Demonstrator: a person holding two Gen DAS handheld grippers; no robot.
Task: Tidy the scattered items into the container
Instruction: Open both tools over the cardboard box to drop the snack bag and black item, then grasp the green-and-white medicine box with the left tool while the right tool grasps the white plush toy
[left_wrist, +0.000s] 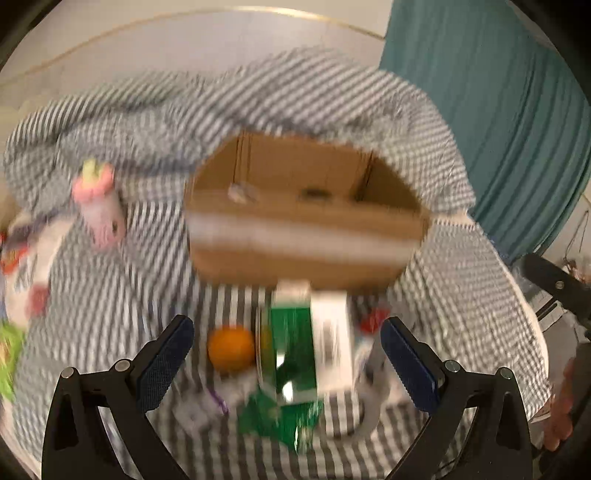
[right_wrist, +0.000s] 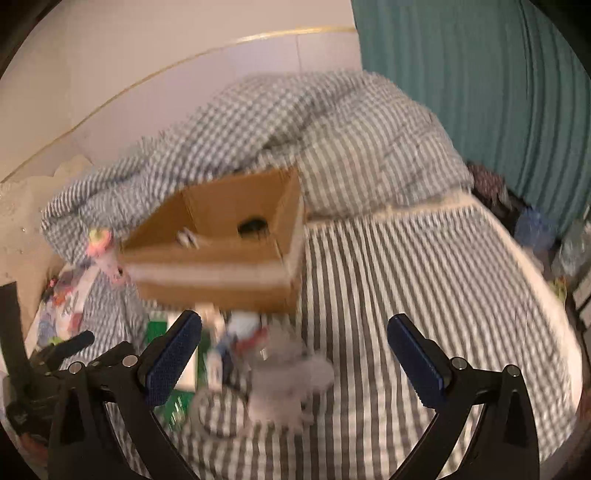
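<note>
An open cardboard box (left_wrist: 306, 243) (right_wrist: 218, 273) stands on a striped bed with small things on its floor. In front of it lies a blurred heap: a green and white carton (left_wrist: 310, 343), an orange ball (left_wrist: 231, 347), a green packet (left_wrist: 280, 417) and a clear plastic piece (right_wrist: 284, 380). My left gripper (left_wrist: 288, 365) is open, its blue pads either side of the carton without touching it. My right gripper (right_wrist: 295, 358) is open above the clear piece, with the green carton (right_wrist: 157, 328) by its left pad.
A pink and white plush toy (left_wrist: 101, 206) (right_wrist: 103, 251) leans left of the box. Colourful packets (left_wrist: 22, 266) lie at the left bed edge. A checked duvet (right_wrist: 258, 133) is bunched behind the box, a teal curtain (right_wrist: 480, 92) hangs at right, and the other gripper's black handle (left_wrist: 554, 284) shows at the right.
</note>
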